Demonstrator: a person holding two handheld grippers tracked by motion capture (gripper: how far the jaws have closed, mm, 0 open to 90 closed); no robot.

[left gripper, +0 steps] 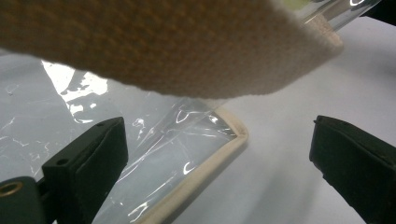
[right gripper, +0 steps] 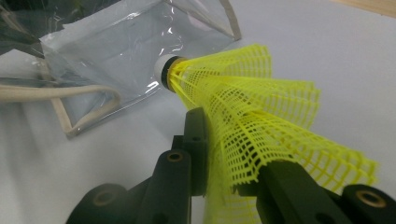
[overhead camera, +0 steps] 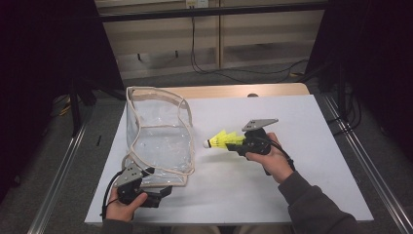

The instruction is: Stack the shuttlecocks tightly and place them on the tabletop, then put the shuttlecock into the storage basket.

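Right gripper view: my right fingers pinch the featherlight, crushable shuttlecock skirt, cork toward eleven o'clock; left fingers gape beside the floppy bag.

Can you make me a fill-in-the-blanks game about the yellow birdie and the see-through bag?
1. The right gripper holds a shuttlecock whose skirt is ____.
2. The shuttlecock's white tip points toward the clear ____.
3. The bag has a cream-coloured ____ along its edges.
4. The left gripper's jaws stand ____ at the bag's corner.

Missing words: yellow; bag; trim; open
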